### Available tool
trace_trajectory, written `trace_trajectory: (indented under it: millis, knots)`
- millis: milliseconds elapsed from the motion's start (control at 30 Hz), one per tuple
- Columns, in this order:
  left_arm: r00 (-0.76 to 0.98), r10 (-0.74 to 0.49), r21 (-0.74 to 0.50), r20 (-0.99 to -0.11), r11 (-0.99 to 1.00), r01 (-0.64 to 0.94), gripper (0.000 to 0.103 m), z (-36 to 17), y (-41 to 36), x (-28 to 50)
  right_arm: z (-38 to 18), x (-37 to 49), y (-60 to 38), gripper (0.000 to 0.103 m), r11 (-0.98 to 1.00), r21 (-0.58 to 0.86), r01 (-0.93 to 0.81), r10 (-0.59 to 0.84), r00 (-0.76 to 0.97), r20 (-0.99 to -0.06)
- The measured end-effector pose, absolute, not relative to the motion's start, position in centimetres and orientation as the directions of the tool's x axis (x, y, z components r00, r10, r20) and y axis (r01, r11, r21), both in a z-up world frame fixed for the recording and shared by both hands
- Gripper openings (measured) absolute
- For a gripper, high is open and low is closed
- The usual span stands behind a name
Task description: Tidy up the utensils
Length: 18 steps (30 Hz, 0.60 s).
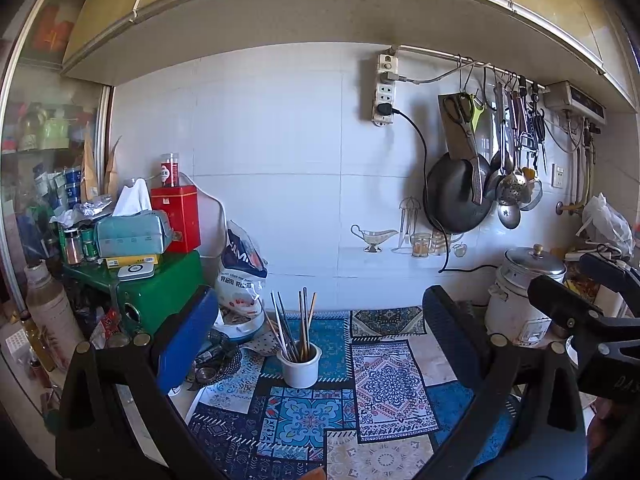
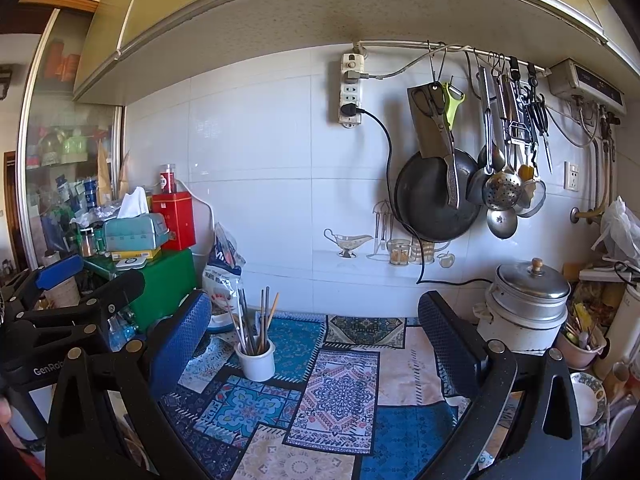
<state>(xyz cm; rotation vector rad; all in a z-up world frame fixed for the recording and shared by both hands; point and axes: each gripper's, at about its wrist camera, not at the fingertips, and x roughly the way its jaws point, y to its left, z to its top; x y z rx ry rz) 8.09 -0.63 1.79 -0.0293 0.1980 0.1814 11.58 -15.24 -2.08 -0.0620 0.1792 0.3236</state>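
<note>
A white cup (image 1: 299, 367) holding several chopsticks (image 1: 298, 326) stands upright on the patterned mat (image 1: 376, 396); it also shows in the right wrist view (image 2: 256, 359) with its chopsticks (image 2: 256, 320). My left gripper (image 1: 320, 344) is open and empty, held back from the cup, which sits between its blue fingers (image 1: 188, 336). My right gripper (image 2: 316, 344) is open and empty, with the cup just inside its left finger (image 2: 180, 344). Each gripper shows at the edge of the other's view.
A rice cooker (image 2: 528, 304) stands at the right by a pink cup of utensils (image 2: 580, 340). A pan (image 2: 432, 200), ladles (image 2: 502, 188) and scissors hang on the wall rail. A green box (image 1: 160, 292), red tin and tissue pack crowd the left.
</note>
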Motion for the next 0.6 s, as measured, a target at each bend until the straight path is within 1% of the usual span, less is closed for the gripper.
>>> trace_trajectory:
  millis: [200,600]
  knots:
    - [0.964,0.182,-0.015,-0.194,0.982,-0.189,0.102,1.7,-0.6,8.1,-2.1,11.6,-15.1,0.103,0.947,-0.030,-0.321,0.310,0.933,-0.183]
    - [0.958,0.172,-0.046,-0.230,0.981,-0.188,0.102,0.9,0.8,9.2,-2.3,13.1,-14.0,0.103,0.948,-0.017,-0.318,0.308,0.930,-0.202]
